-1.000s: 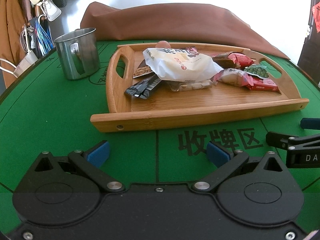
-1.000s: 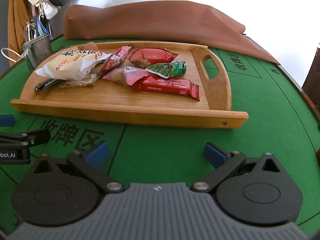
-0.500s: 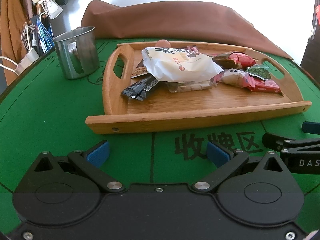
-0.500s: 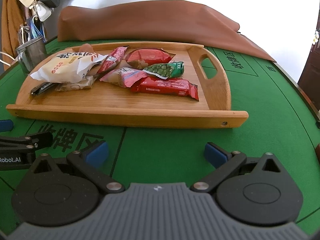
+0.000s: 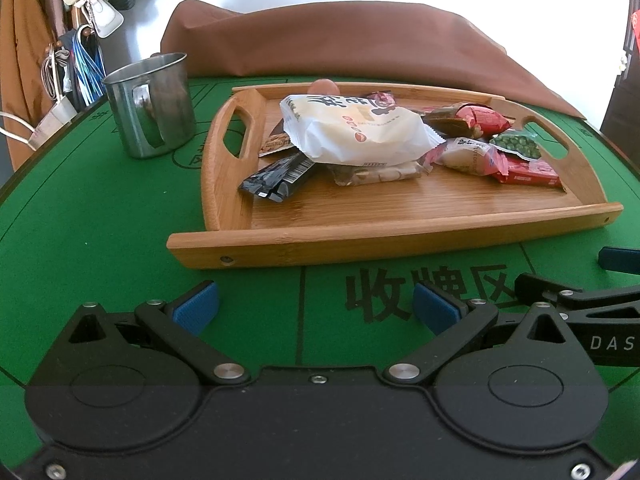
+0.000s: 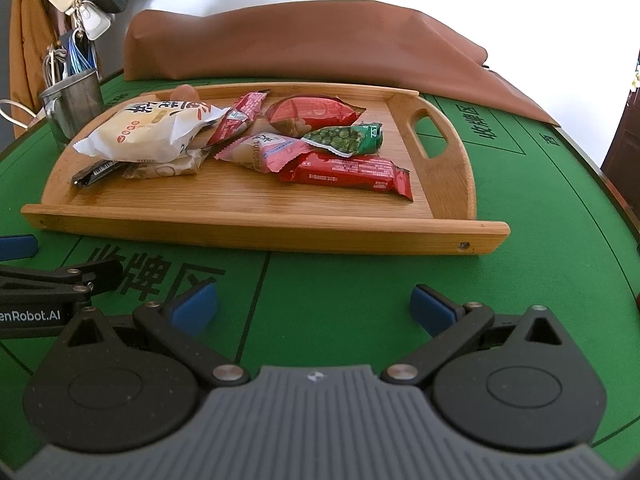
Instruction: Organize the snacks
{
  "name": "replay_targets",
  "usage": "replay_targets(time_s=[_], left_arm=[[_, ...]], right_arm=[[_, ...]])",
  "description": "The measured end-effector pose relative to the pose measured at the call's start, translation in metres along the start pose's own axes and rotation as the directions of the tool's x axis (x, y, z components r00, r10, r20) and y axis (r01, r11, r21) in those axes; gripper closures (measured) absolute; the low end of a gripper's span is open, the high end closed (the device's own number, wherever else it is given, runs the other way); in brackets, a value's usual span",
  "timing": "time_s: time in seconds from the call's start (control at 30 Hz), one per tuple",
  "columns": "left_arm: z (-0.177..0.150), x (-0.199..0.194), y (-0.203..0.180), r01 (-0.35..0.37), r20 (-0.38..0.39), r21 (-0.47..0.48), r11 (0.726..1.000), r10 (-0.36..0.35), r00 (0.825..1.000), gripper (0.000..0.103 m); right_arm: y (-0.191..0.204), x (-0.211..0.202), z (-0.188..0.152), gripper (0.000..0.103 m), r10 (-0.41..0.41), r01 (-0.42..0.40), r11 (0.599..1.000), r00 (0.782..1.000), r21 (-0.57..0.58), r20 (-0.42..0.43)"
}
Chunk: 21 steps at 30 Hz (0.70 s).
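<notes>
Now, left gripper (image 5: 316, 306): jaws stand wide apart, nothing between the blue pads (image 5: 196, 308); it hovers low over the green table (image 5: 100, 208).
Right gripper (image 6: 314, 308): jaws also spread wide, holding nothing; its blue pads (image 6: 430, 310) frame only green felt.
Between the two: each gripper shows at the edge of the other's view, so they are side by side, near but not touching.
Just ahead of both: the near wall of a wooden tray (image 5: 360, 236), lying flat on the table.
On the tray, ahead of the left gripper: a black bar wrapper (image 5: 276, 178), and a big white snack bag (image 5: 356, 132) lying on top of a clear pack of pale biscuits (image 5: 380, 174).
On the tray, ahead of the right gripper: a long red wrapper (image 6: 348, 170) nearest, a pink-white packet (image 6: 262, 150) touching it, a green pea packet (image 6: 344, 138) on top of these, and a red pouch (image 6: 312, 114) behind.
Further left of the tray: a steel mug (image 5: 150, 116), upright, apart from the tray.
Far behind: a brown cloth (image 6: 300, 44) on the table edge.
</notes>
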<state>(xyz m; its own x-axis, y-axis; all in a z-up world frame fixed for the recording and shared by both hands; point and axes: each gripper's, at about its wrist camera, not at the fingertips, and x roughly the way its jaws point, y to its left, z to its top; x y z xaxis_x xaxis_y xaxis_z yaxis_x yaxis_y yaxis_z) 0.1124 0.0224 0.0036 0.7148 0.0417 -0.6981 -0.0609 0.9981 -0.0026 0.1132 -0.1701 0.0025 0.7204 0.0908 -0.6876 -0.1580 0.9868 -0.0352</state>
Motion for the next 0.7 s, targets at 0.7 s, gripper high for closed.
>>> replay_targets(time_s=[0.7], left_arm=[[-0.0004, 0.0001, 0.0000, 0.000, 0.000, 0.000, 1.000, 0.000, 1.000, 0.000]], right_arm=[[-0.0003, 0.0003, 0.0002, 0.000, 0.008, -0.008, 1.000, 1.000, 0.001, -0.001]])
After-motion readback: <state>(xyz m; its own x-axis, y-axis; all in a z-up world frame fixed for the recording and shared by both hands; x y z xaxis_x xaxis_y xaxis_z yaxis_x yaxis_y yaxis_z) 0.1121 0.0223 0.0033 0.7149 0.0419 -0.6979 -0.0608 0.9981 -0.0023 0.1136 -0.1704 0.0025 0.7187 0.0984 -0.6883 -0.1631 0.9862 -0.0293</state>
